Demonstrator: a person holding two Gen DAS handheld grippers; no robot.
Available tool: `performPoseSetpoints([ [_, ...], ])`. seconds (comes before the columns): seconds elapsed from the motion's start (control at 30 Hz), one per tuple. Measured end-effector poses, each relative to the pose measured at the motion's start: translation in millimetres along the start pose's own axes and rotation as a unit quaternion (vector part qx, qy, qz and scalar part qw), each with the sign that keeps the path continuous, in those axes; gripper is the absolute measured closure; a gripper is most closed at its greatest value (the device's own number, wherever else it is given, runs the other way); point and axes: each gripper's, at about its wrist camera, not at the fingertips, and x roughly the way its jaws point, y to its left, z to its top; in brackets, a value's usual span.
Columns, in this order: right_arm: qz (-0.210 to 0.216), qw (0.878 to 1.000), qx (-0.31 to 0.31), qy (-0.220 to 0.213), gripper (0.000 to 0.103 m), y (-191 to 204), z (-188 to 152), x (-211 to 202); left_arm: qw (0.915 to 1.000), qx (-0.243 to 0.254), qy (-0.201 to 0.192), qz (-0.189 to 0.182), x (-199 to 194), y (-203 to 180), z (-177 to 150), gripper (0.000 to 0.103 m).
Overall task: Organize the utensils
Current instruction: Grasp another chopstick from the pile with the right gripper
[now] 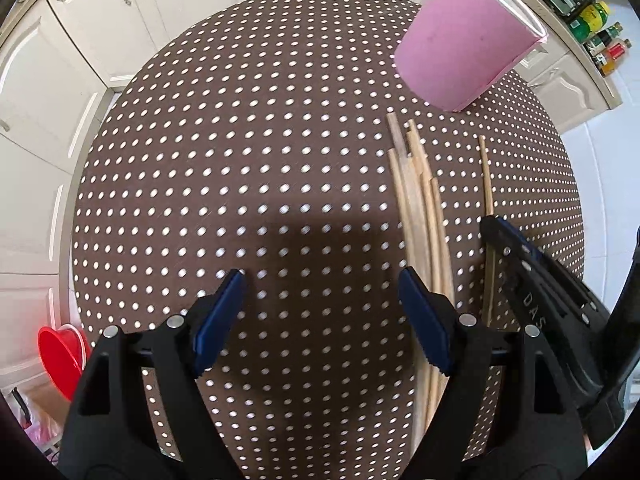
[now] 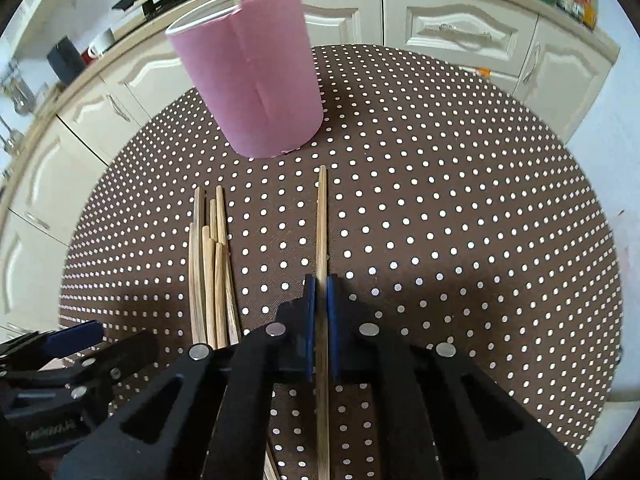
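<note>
A pink paper cup (image 2: 256, 80) stands on the dotted brown tablecloth (image 2: 440, 220) with two chopsticks poking out of its top; it also shows in the left wrist view (image 1: 468, 40). Several wooden chopsticks (image 2: 212, 276) lie in a bundle in front of it, seen in the left wrist view too (image 1: 420, 216). My right gripper (image 2: 320, 280) is shut on a single chopstick (image 2: 321, 220) that lies apart to the right of the bundle. My left gripper (image 1: 320, 280) is open and empty, hovering just left of the bundle. The right gripper also shows in the left wrist view (image 1: 492, 224).
White kitchen cabinets (image 2: 460, 28) surround the round table. A red bowl (image 1: 60, 356) sits on the floor at the left. Bottles (image 1: 604, 40) stand on the counter at the back right.
</note>
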Motion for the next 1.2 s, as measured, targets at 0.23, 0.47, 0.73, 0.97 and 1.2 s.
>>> performPoseSetpoints([
  [0.23, 0.015, 1.0, 0.002, 0.0, 0.098, -14.8, 3.0, 0.5, 0.9999, 0.007, 0.007, 0.004, 13.3, -20.2, 12.9, 0.025],
  [0.47, 0.024, 1.0, 0.004, 0.0, 0.098, -13.8, -3.6, -1.0, 0.9991, 0.014, 0.015, 0.037, 28.3, -37.7, 21.1, 0.024],
  [0.73, 0.031, 1.0, 0.003, 0.003, 0.098, -16.0, -3.7, -2.3, 0.9986, -0.016, 0.023, 0.046, 34.4, -46.6, 37.4, 0.023],
  [0.97, 0.035, 0.999, 0.002, 0.006, 0.098, -18.9, -2.1, -2.6, 0.997, -0.038, 0.039, 0.054, 35.1, -43.9, 49.3, 0.022],
  [1.2, 0.037, 0.999, -0.001, 0.009, 0.098, -19.1, -1.7, -2.9, 0.9908, -0.045, 0.068, 0.108, 36.7, -25.4, 49.9, 0.021],
])
